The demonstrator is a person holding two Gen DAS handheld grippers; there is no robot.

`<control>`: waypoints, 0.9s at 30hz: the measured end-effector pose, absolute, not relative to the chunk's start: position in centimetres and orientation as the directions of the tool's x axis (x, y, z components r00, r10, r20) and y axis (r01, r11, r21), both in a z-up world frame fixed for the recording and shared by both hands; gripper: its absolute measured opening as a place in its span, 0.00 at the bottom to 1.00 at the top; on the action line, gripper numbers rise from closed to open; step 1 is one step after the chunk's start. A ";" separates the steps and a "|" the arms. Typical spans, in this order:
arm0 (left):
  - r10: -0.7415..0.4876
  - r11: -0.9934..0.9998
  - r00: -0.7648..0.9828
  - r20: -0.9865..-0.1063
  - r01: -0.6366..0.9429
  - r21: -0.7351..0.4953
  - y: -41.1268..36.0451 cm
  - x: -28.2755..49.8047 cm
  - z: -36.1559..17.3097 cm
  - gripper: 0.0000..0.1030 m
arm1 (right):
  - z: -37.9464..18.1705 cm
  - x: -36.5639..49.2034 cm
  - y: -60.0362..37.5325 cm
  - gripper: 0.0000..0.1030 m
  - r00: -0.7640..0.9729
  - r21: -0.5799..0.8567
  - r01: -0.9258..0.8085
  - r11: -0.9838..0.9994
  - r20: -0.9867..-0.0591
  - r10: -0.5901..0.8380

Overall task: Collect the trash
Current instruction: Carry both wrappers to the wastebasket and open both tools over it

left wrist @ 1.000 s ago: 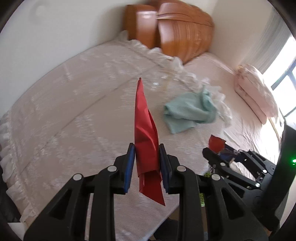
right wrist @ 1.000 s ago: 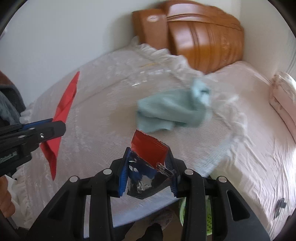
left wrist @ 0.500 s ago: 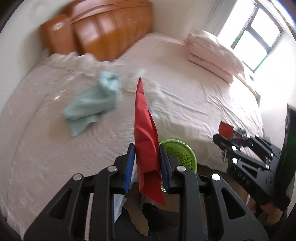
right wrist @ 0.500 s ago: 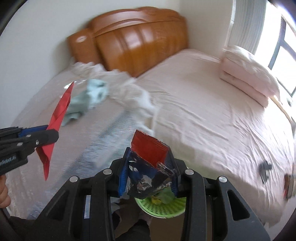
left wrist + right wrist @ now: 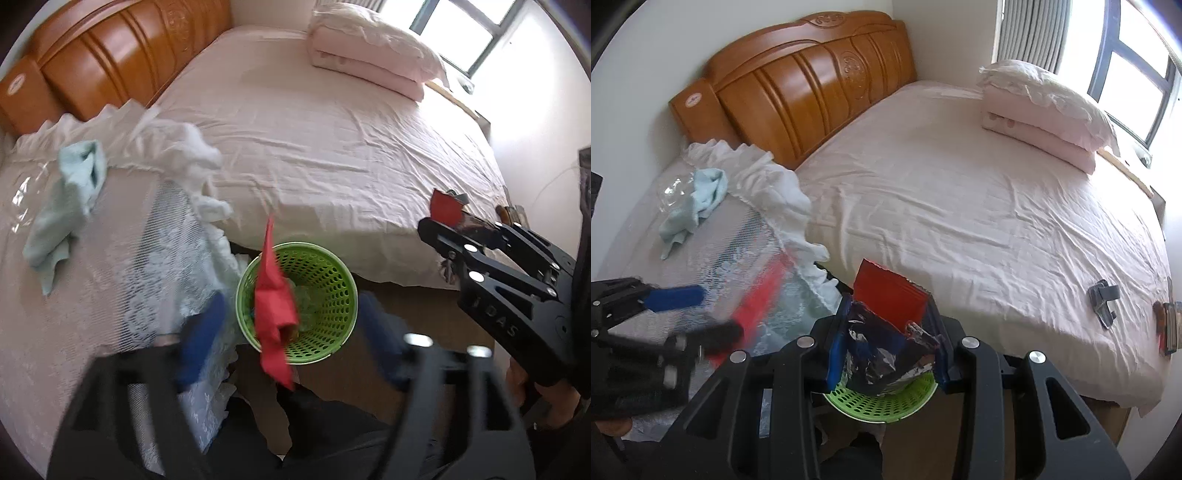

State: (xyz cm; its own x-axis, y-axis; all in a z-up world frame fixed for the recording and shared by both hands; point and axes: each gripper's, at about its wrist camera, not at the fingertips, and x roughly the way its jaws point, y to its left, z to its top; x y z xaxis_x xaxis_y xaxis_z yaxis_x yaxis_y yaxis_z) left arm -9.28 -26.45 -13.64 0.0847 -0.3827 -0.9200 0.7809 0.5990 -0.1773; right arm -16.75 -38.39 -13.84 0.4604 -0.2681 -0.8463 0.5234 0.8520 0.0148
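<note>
In our left wrist view, our left gripper [image 5: 291,339] is spread wide, and one red wrapper [image 5: 273,310] hangs loose between the blurred fingers, over one green basket [image 5: 332,291] on the floor beside the bed [image 5: 332,147]. In our right wrist view, our right gripper [image 5: 888,345] clamps one crumpled snack bag [image 5: 886,332] directly above the basket [image 5: 882,402], angled downward.

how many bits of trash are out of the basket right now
2: a red wrapper dropping over the green basket, and a dark snack bag clamped in the right tool. More may be hidden.
</note>
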 end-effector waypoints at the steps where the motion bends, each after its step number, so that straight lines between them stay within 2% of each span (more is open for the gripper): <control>1: -0.388 0.588 0.085 -0.918 0.789 -0.176 -26.8 -9.6 -13.6 0.79 | -13.9 -16.9 -38.5 0.37 0.460 0.017 0.527 0.850 -0.847 -0.268; 2: -0.387 0.577 0.092 -0.917 0.800 -0.163 -27.1 -10.1 -13.4 0.87 | -14.0 -17.2 -38.7 0.37 0.459 0.018 0.530 0.848 -0.847 -0.269; 3: -0.382 0.574 0.107 -0.918 0.806 -0.145 -27.4 -10.4 -13.3 0.90 | -14.1 -17.3 -39.0 0.37 0.457 0.018 0.533 0.846 -0.848 -0.269; 6: -0.385 0.560 0.124 -0.914 0.819 -0.125 -28.0 -11.0 -13.0 0.92 | -14.3 -17.8 -39.6 0.37 0.455 0.019 0.538 0.843 -0.848 -0.271; 10: -0.370 0.569 0.158 -0.915 0.817 -0.089 -28.1 -11.3 -12.8 0.93 | -14.4 -18.1 -40.2 0.37 0.453 0.015 0.539 0.842 -0.848 -0.275; 19: -0.371 0.619 0.190 -0.909 0.780 -0.090 -26.4 -10.4 -11.9 0.92 | -15.9 -17.5 -39.8 0.38 0.434 0.014 0.516 0.856 -0.866 -0.247; 24: -0.356 0.675 0.210 -0.910 0.731 -0.095 -24.7 -9.1 -11.8 0.93 | -18.6 -16.4 -39.2 0.42 0.399 0.021 0.497 0.867 -0.893 -0.207; 25: -0.352 0.687 0.217 -0.911 0.721 -0.094 -24.2 -8.7 -11.8 0.93 | -19.4 -16.0 -39.1 0.45 0.387 0.026 0.492 0.870 -0.902 -0.192; 26: -0.349 0.695 0.220 -0.911 0.713 -0.094 -23.9 -8.5 -11.8 0.93 | -20.0 -15.8 -38.9 0.56 0.380 0.028 0.489 0.872 -0.906 -0.185; 27: -0.347 0.704 0.224 -0.911 0.704 -0.095 -23.6 -8.3 -11.8 0.93 | -20.5 -15.6 -38.7 0.75 0.373 0.023 0.489 0.872 -0.909 -0.186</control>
State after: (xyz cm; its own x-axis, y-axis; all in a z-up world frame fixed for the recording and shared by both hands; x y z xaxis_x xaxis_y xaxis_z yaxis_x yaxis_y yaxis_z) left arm -8.28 -23.57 -11.76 0.2242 -0.3471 -0.9106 0.7037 0.7041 -0.0951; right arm -15.56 -38.73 -20.48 0.3733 -0.1859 -0.9089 0.4892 0.8719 0.0226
